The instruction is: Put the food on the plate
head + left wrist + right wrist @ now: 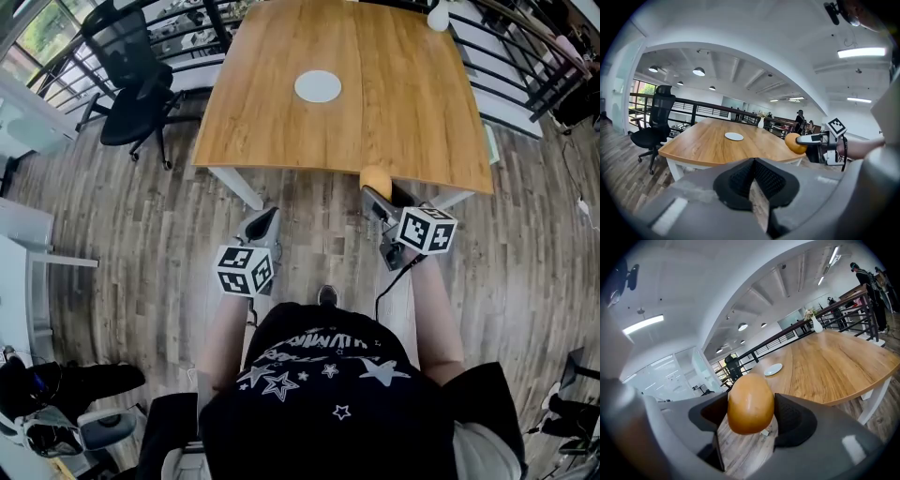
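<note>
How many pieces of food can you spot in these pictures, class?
1. A rounded orange-brown food piece is clamped in the jaws of the right gripper, by the near edge of the wooden table. The white plate is empty, and none seems hidden.

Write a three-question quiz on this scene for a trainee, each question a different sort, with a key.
1. True or false: the bun already lies on the plate.
2. The plate stands on: A. the floor; B. the table; C. a chair.
3. Fill in: the bun is held between the jaws of the ___ gripper.

Key: 1 false, it is in the air short of the table's near edge; 2 B; 3 the right gripper.
</note>
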Tool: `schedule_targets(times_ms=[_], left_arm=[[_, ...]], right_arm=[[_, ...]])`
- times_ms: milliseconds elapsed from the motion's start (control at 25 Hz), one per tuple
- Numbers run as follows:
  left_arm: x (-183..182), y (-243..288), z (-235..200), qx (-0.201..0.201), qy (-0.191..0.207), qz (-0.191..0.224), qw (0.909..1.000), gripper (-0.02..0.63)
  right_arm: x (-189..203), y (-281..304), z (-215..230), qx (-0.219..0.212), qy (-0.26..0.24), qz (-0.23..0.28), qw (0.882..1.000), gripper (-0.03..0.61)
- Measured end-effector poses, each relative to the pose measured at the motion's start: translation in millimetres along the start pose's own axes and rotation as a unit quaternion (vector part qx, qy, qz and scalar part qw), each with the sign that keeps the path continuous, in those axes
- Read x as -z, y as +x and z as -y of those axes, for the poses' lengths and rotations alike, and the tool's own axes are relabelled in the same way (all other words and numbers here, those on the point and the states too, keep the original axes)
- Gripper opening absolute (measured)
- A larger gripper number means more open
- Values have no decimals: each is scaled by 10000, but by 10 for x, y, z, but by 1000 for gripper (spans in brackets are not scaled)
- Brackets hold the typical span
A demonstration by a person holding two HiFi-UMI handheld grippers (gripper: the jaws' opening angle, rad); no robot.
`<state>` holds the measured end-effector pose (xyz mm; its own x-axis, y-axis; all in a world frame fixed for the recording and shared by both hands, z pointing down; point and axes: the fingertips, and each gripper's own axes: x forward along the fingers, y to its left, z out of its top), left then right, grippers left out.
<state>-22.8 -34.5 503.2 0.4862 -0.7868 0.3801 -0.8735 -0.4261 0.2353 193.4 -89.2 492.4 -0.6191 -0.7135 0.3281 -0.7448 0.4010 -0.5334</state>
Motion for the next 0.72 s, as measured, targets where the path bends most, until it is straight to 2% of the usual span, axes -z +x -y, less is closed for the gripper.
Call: schedule_targets(times_ms=[240,440,720], left_arm=[[-139,179,20,85,69,-104,9999,2],[-280,268,-22,142,128,-18,9998,2],[-400,587,-338,225,-15,7,9997,2]], right_arm=[[-112,62,111,46,107,1,9999,314],[-176,130,140,93,122,-36,9999,314],[-371,389,268,374,69,-40,9993,314]])
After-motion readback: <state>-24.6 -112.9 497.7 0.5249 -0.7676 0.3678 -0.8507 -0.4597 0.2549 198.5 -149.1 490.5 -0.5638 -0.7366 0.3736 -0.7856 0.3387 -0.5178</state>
